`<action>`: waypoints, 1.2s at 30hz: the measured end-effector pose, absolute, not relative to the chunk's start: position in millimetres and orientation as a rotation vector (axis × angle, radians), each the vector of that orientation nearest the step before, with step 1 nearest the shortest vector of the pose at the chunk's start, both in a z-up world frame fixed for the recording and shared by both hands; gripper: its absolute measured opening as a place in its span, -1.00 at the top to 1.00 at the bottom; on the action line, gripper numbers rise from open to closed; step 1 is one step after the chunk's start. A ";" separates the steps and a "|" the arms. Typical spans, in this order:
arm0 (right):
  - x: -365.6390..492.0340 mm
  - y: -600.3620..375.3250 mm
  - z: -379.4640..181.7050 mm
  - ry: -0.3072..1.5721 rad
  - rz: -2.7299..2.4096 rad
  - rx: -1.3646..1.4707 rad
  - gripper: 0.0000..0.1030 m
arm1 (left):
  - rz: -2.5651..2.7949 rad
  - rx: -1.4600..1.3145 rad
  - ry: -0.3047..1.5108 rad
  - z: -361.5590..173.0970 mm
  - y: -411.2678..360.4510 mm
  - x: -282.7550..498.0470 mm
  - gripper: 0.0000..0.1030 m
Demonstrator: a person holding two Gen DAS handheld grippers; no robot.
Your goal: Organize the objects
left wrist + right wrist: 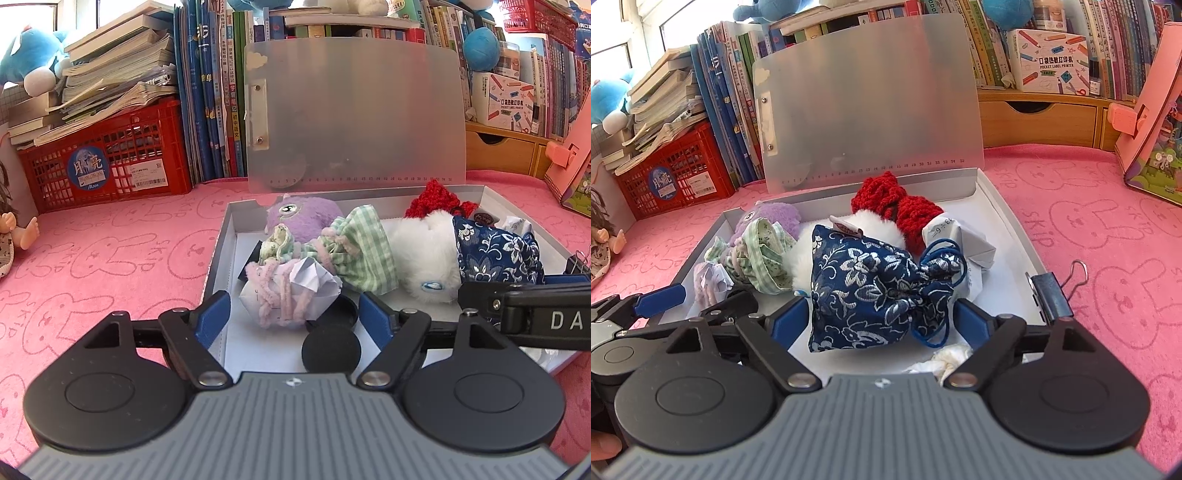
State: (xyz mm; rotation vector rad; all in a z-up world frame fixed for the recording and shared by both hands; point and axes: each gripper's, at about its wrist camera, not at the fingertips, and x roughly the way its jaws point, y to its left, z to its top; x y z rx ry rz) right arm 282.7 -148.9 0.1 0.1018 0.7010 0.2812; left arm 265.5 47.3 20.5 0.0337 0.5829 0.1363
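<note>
Beside pouch (pixel 871 291): plush (pixel 809 258), clip (pixel 1051 295).

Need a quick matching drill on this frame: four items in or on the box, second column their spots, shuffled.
Things:
1. navy floral pouch
2. binder clip
3. purple plush
4. red knitted piece

Places:
A. far left corner of the box
B. clipped on the box's right rim
C. between the right gripper's open fingers
D. at the back of the box, in front of the raised translucent lid

Pairs: 1-C, 2-B, 3-A, 4-D
</note>
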 end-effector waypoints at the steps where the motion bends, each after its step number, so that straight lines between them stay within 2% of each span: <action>1: 282.0 -149.5 -0.1 0.701 0.280 0.102 -0.80 | 0.137 0.035 0.584 20.6 47.0 264.5 -0.61; 30: 234.6 -161.1 22.2 0.626 0.304 0.078 -0.89 | 0.096 -0.033 0.574 38.6 43.8 222.9 -0.85; 36: 217.5 -164.2 30.6 0.586 0.318 0.074 -0.97 | 0.095 -0.036 0.557 46.2 41.2 206.4 -0.87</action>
